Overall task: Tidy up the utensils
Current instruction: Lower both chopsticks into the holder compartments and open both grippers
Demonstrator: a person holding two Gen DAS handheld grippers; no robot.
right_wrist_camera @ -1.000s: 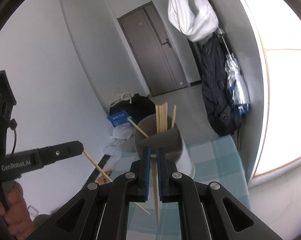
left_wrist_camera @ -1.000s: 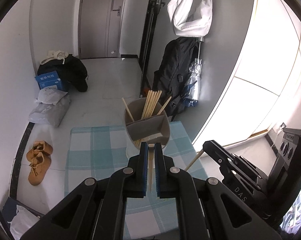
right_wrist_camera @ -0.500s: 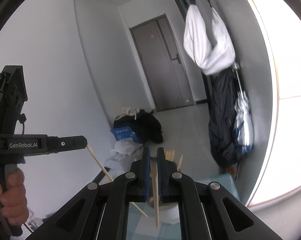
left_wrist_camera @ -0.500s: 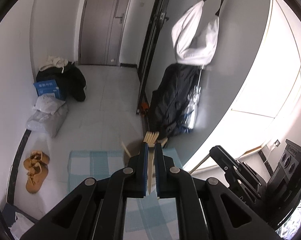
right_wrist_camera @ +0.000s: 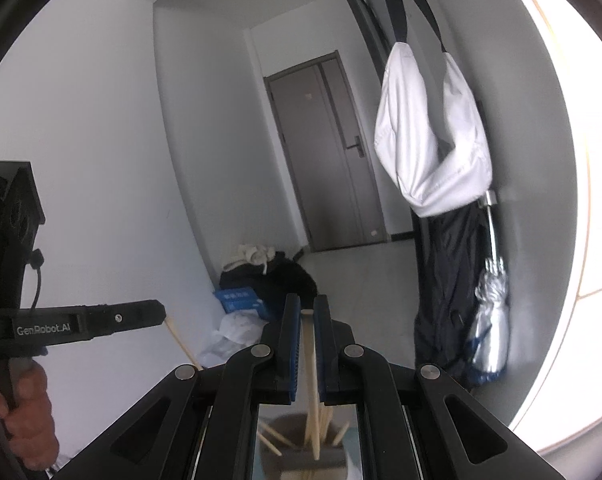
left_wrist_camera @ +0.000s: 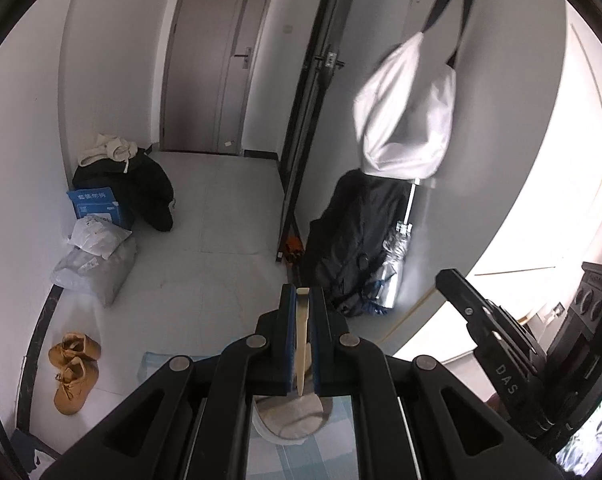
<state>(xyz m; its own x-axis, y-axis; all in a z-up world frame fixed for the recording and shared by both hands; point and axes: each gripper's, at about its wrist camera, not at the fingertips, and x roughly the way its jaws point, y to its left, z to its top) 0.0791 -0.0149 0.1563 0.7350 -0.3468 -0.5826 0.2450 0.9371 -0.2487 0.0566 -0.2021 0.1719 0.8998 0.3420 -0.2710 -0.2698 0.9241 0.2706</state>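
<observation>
We are clamping one chopstick (left_wrist_camera: 302,332) in the left gripper (left_wrist_camera: 302,300) and another chopstick (right_wrist_camera: 311,364) in the right gripper (right_wrist_camera: 307,312), fingers clenched, each stick hanging tip-down toward the utensil holder (right_wrist_camera: 301,456) at lower centre, presumably for vertical insertion.

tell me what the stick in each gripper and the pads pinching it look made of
Left gripper's stick: pale tan, matte, squared end, likely bamboo or wood. Right gripper's stick: same look. Pads: blue, finely ribbed, probably rubber or soft plastic. Holder below: dull grey, possibly plastic; unclear.
</observation>
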